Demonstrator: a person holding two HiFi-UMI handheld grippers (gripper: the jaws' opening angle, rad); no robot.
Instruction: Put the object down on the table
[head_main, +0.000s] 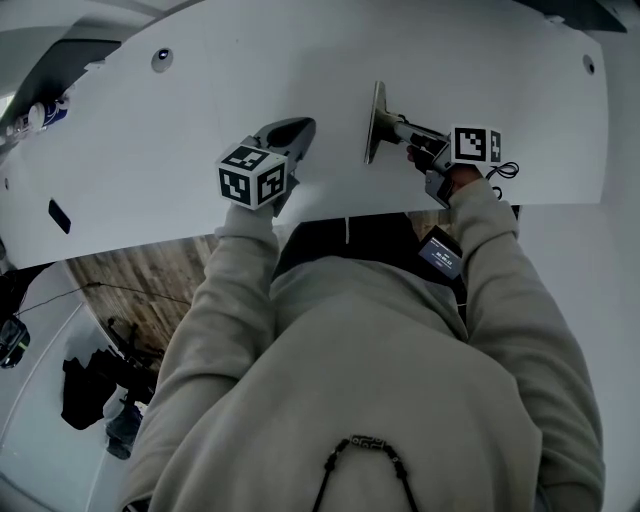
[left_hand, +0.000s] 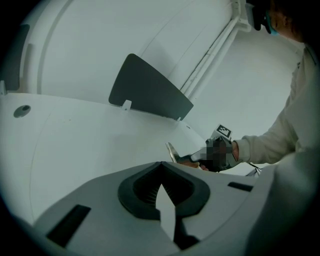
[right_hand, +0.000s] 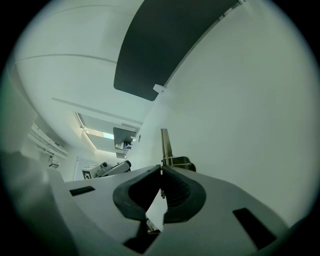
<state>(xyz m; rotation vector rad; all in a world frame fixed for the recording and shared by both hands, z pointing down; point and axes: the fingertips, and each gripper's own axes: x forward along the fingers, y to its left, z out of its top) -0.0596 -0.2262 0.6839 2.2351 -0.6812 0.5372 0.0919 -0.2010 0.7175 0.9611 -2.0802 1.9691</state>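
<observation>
A grey metal object (head_main: 378, 122), a flat plate on a short stem, stands on edge over the white table (head_main: 200, 100) at the middle right. My right gripper (head_main: 412, 135) is shut on its stem from the right. In the right gripper view the plate (right_hand: 165, 145) rises edge-on just past the shut right gripper (right_hand: 161, 170). Whether the plate touches the table I cannot tell. My left gripper (head_main: 300, 128) lies left of it, shut and empty, resting low over the table. In the left gripper view, the metal object (left_hand: 172, 151) shows beyond the left gripper (left_hand: 161, 164).
A dark panel (left_hand: 147, 90) stands at the table's far side, also seen as the dark panel (right_hand: 165, 45). A round grommet (head_main: 162, 58) sits at the far left. A thin cable (head_main: 507, 170) lies by the right hand. The table's near edge (head_main: 350, 212) runs just before the person.
</observation>
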